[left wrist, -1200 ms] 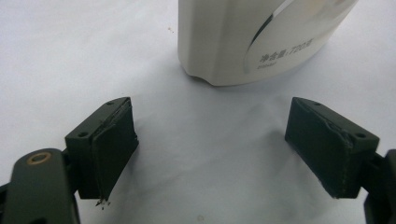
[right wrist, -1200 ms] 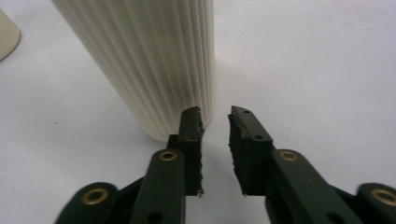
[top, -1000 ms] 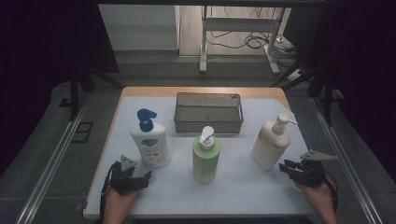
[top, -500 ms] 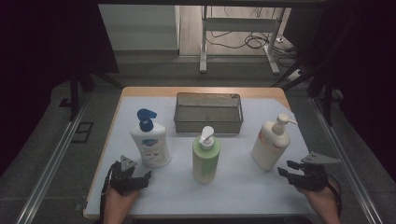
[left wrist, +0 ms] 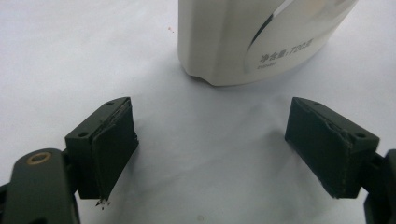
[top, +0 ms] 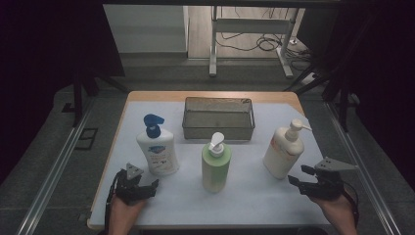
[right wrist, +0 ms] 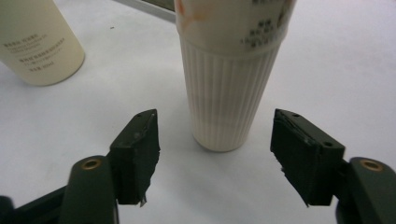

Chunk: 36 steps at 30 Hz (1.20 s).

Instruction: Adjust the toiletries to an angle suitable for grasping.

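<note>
Three pump bottles stand in a row on the white table top. The white bottle with a blue pump [top: 156,149] is at the left, and my left gripper [top: 147,185] rests open just in front of it. In the left gripper view, that bottle's base [left wrist: 252,37] stands beyond the left gripper [left wrist: 210,144], with nothing between the jaws. A green bottle [top: 215,164] stands in the middle. My right gripper [top: 299,176] is open, close to the right of the cream bottle [top: 284,149]. Its jaws have just been opening. The ribbed cream bottle [right wrist: 229,93] stands just ahead of the right gripper [right wrist: 215,154], untouched.
A grey wire basket [top: 219,128] sits behind the bottles at the table's middle back. The green bottle [right wrist: 39,42] stands at the upper left of the right gripper view. The table's wooden edge [top: 210,94] runs along the back, with dark floor and rails on both sides.
The right gripper's jaws have spread wider and the hand has lifted slightly. The left gripper and the bottles have stayed put.
</note>
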{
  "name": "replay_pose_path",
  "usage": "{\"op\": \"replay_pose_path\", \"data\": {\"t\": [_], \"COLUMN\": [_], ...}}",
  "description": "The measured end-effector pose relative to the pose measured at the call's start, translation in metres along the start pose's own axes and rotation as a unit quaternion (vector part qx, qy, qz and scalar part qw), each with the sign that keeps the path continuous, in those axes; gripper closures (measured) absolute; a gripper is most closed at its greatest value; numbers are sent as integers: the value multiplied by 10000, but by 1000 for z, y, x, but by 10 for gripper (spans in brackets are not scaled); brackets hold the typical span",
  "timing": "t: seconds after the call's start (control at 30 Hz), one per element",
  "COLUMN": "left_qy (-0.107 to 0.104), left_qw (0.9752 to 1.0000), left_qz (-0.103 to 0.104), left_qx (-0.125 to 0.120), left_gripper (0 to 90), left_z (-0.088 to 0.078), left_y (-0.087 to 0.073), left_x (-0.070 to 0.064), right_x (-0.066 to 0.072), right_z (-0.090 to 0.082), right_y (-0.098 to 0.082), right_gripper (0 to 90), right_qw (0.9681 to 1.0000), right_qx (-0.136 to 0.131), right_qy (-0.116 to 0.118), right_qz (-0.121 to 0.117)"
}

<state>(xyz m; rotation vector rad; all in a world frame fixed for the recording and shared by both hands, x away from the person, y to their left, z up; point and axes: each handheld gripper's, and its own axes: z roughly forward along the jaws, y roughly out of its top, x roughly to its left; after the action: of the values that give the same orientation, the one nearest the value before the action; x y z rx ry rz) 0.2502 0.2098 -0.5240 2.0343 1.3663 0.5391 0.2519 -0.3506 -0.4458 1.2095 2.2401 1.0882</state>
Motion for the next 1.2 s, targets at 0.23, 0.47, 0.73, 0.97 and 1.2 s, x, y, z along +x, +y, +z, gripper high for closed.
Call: {"op": "replay_pose_path", "data": {"t": [0.23, 0.47, 0.73, 0.97, 1.2], "left_qy": [-4, -6, -7, -8, -9], "left_qw": [10000, 10000, 10000, 10000, 10000], "left_qz": [-1, -3, -4, 0, 7], "left_qx": [2, 4, 4, 8, 15], "left_gripper": [161, 160, 160, 160, 160], "left_z": [0, 0, 0, 0, 0], "left_y": [0, 0, 0, 0, 0], "left_x": [0, 0, 0, 0, 0], "right_x": [4, 7, 7, 3, 1], "right_z": [-4, -3, 1, 7, 15], "right_y": [12, 24, 35, 43, 49], "right_gripper": [272, 252, 238, 238, 235], "right_qw": [9999, 9997, 9995, 9993, 9992], "right_qx": [-149, -191, -233, -238, -245], "right_qy": [-20, -84, -159, -276, -307], "right_qz": [-3, -120, -147, -95, -23]}}
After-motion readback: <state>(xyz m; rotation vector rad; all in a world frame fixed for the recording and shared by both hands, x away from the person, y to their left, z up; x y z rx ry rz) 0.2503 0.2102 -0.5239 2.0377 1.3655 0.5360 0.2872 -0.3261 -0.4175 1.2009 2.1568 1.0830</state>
